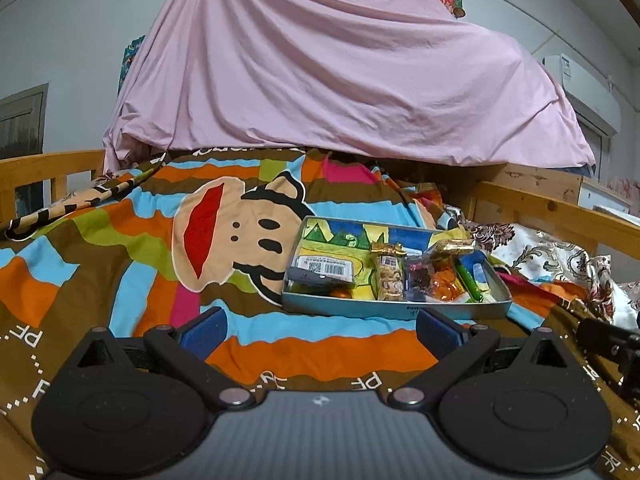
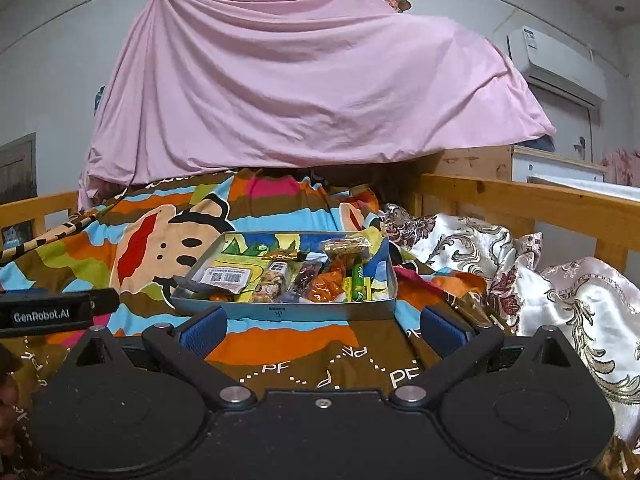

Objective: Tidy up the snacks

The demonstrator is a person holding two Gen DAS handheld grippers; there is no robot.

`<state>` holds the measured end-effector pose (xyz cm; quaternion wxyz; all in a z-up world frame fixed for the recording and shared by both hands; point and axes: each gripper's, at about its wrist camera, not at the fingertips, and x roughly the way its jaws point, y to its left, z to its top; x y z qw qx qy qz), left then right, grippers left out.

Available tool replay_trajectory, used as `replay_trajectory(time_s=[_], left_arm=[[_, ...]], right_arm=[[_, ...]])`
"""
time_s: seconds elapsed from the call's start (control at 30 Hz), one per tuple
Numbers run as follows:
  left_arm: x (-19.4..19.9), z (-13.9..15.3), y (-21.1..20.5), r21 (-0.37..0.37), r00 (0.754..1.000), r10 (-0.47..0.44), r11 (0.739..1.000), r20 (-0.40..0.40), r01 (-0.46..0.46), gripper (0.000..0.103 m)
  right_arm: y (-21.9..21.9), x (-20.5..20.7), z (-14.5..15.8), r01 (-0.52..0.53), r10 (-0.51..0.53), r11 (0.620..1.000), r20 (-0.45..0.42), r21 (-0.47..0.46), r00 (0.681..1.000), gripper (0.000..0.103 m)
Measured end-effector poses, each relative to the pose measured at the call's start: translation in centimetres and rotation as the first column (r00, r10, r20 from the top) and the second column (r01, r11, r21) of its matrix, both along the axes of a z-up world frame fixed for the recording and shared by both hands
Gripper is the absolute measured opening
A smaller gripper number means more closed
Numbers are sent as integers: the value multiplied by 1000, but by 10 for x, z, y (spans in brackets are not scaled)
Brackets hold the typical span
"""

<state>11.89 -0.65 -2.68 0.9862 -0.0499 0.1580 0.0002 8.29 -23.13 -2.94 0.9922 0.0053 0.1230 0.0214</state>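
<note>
Bed scene, striped cartoon-monkey blanket (image 1: 160, 240) covering the mattress. Far left, wooden bed rail (image 1: 48, 168). Behind, pink sheet (image 1: 340, 80) draped high over something, hanging down to the blanket's far edge.

Left gripper (image 1: 320, 334) low over the blanket, both blue-padded fingers (image 1: 202, 334) spread wide, nothing between them. It sits just short of the tin tray's near wall, not touching.

Tin tray (image 1: 360, 310) rests flat on the blanket, right of the monkey face, snacks all inside it. Left to right in the tray: grey packet with barcode label (image 1: 320, 270) at the left end, a small orange round thing (image 1: 340, 293) just in front of it, gold-topped nut bar (image 1: 390, 276) standing along the middle, dark wrapped candy (image 1: 420, 276) beside it, clear bag of orange sweets (image 1: 448, 284), then a green stick pack (image 1: 470, 280) near the right wall. Items touch or overlap; exact contents too small to read.

Right gripper (image 2: 324, 328) also low, fingers (image 2: 442, 330) wide apart and empty, facing the tray's near wall (image 2: 280, 312). In the right wrist view the left gripper's body shows at the left edge, labelled GenRobot.AI.

Right of the tray, floral satin quilt (image 2: 520, 272) bunched against the right-hand wooden rail (image 2: 520, 200). Air conditioner (image 2: 556, 64) on the wall, upper right.
</note>
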Motion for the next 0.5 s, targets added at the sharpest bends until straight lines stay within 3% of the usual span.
replay_trajectory(time_s=[0.5], left_arm=[[-1,-3,-2,27,1000,-1,1000,-11,1,103]], right_arm=[[-1,2,0,3,-3,1000,-6,10,1000,102]])
